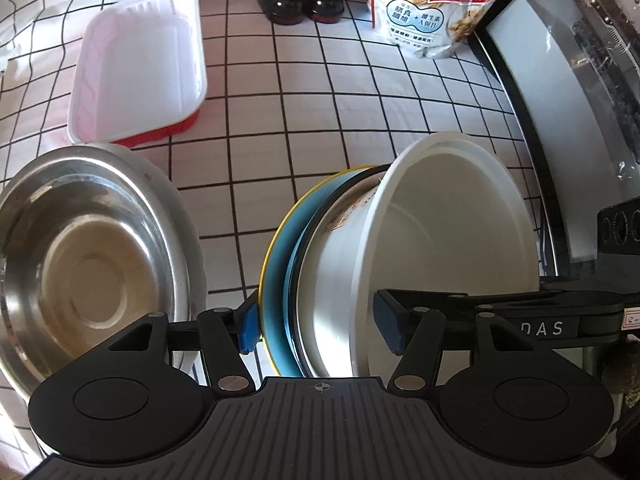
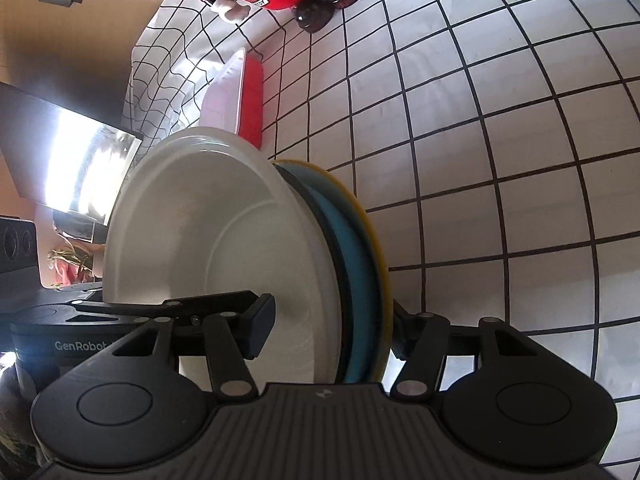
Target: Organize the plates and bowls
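The metal bowl (image 1: 92, 256) at near left is stainless steel, glossy, its inside dulled by smears. The white bowl (image 1: 452, 248) looks like smooth matt plastic or paper, stacked against a blue plate (image 1: 276, 280) with a yellow rim, of satin plastic. The far white tray (image 1: 140, 68) is thin glossy plastic with a red underside. A white grid-printed cloth (image 1: 320, 120), matt and wrinkled at far left, covers the bench. The cereal bag (image 1: 432, 8) is shiny film.

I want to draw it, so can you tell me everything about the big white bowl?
The white bowl looks like smooth, plain plastic, deep and empty, with a thick rolled rim. It is tipped on its side, nested in a blue plate with a yellow edge. The left gripper and right gripper both straddle the pair, over the checked tablecloth.
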Demonstrator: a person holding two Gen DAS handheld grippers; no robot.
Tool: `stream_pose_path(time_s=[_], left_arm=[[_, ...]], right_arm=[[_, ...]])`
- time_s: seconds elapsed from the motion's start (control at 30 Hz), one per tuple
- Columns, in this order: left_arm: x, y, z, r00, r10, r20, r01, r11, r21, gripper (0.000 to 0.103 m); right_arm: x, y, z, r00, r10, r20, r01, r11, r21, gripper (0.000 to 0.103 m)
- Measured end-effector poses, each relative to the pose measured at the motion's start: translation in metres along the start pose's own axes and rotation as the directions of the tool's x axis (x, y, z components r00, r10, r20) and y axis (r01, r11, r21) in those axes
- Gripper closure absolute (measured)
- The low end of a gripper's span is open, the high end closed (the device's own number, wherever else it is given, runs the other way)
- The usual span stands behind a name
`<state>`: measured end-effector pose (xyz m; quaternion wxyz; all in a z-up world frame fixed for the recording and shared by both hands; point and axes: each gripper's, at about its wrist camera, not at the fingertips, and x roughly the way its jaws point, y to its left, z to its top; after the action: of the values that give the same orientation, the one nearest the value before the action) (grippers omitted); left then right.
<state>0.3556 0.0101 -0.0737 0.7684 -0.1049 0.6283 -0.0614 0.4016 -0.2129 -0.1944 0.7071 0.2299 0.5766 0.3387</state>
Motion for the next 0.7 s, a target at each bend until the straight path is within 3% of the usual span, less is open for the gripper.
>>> stream_pose_path(time_s=[0.13,0.7], left_arm=[[0.0028,-0.0003,-0.0016,1.0,0.023,-0.003,-0.023,1.0,0.001,0.041],[0.0016,0.0051,-0.0006,0.999,-0.022,-0.028,0.021,0.999,-0.025,0.041]], right_arm=[[0.0007,0.0054,0.0004,0.999,-0.038,-0.003,0.038,0.999,-0.024,0.051],[0.003,0.0086,0.0003,0.996,-0.078,-0.033,0.079,0.997,0.015,0.049]])
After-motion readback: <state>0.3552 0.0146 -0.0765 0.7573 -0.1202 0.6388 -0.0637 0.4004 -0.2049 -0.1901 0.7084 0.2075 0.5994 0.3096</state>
